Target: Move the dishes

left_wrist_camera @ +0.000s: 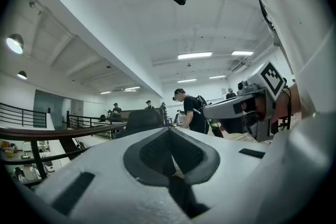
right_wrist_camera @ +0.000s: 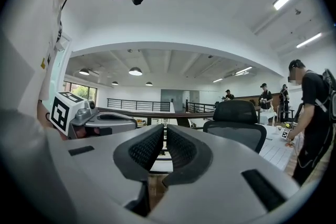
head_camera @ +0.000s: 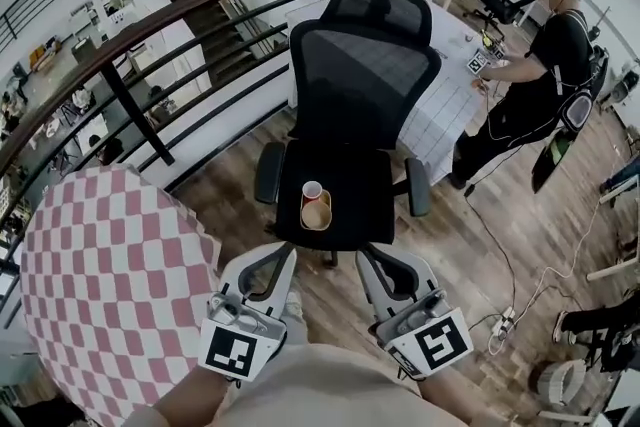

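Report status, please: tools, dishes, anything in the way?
Both shut and empty: left tool, right tool. cup and bowl together on chair seat, just ahead, untouched. Nothing between tools and dishes.

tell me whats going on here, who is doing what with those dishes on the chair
A person holds a gripper in each hand. The left gripper and right gripper are both shut, empty, and aimed at a black office chair. On its seat sit a small cup and a tan bowl, close together; neither is touched yet. A round table with a pink checked cloth is at the left. Another person in black works at a table farther back.
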